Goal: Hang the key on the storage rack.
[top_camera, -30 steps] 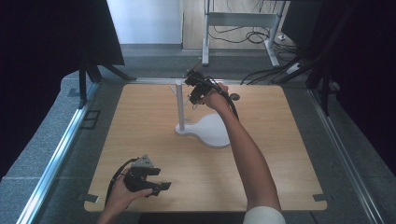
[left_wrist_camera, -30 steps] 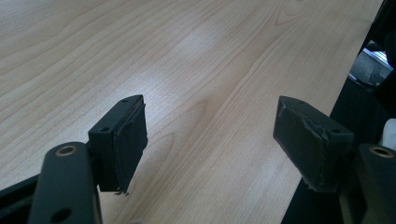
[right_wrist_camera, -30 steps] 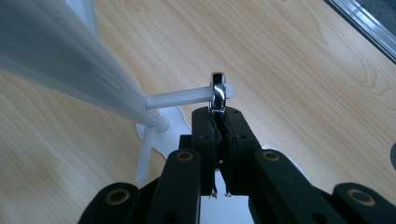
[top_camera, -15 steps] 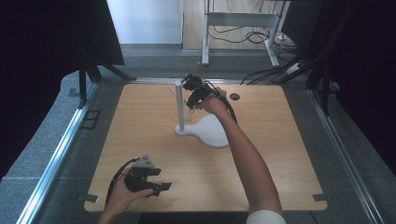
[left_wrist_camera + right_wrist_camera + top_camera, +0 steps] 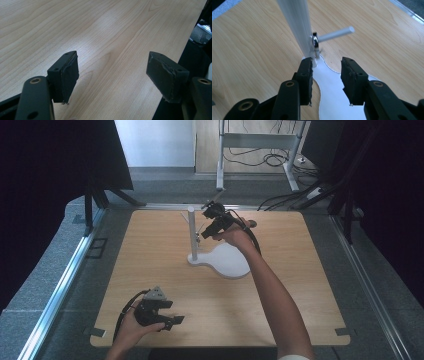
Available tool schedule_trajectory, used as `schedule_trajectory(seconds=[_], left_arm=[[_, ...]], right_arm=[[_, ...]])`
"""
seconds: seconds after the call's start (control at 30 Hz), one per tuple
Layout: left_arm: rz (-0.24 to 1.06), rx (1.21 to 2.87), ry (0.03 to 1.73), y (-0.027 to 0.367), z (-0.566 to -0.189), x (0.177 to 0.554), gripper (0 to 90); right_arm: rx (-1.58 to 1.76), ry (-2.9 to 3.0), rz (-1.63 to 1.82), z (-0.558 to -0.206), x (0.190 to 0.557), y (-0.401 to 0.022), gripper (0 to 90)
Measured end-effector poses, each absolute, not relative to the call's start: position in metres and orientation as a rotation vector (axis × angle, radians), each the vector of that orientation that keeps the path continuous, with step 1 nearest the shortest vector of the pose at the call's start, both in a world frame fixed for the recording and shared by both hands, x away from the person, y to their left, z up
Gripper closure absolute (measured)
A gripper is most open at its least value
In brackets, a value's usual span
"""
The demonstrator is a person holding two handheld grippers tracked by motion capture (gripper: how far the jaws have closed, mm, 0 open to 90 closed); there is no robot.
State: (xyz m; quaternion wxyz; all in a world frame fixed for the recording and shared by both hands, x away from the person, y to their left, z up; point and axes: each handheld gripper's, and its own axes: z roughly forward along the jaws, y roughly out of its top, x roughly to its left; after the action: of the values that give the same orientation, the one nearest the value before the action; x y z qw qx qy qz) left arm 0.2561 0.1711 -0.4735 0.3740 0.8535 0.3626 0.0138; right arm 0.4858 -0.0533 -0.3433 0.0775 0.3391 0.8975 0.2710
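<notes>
My right claw (image 5: 326, 72) is at the white stand's upright post (image 5: 294, 22), jaws apart, nothing between them; a metal ring (image 5: 315, 41) hangs at the post's side peg (image 5: 335, 33). Stand base (image 5: 230, 262) sits mid-table (image 5: 150, 250). My left claw (image 5: 112, 75) hovers wide apart over bare table near its front edge.

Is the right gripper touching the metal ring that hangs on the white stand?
Cannot tell. In the right gripper view, the open right gripper sits just below the metal ring on the white stand; one jaw tip overlaps the ring's dangling part.
</notes>
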Motion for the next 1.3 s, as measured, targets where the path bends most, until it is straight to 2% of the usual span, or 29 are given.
schedule_trajectory(seconds=[0.37,0.83,1.1,1.3], left_arm=[[0.040,2.209,0.928,0.168,-0.476,0.257,26.3],[0.038,2.241,0.924,0.159,-0.480,0.256,26.3],[0.038,2.249,0.938,0.159,-0.482,0.257,26.3],[0.041,2.249,0.944,0.160,-0.483,0.258,26.3]], right_arm=[[1.028,2.644,0.909,-0.351,0.452,-0.100,55.7],[1.064,2.573,1.028,-0.398,0.385,-0.177,52.1],[1.101,2.567,1.002,-0.437,0.362,-0.197,50.9],[1.095,2.526,1.054,-0.444,0.354,-0.201,47.5]])
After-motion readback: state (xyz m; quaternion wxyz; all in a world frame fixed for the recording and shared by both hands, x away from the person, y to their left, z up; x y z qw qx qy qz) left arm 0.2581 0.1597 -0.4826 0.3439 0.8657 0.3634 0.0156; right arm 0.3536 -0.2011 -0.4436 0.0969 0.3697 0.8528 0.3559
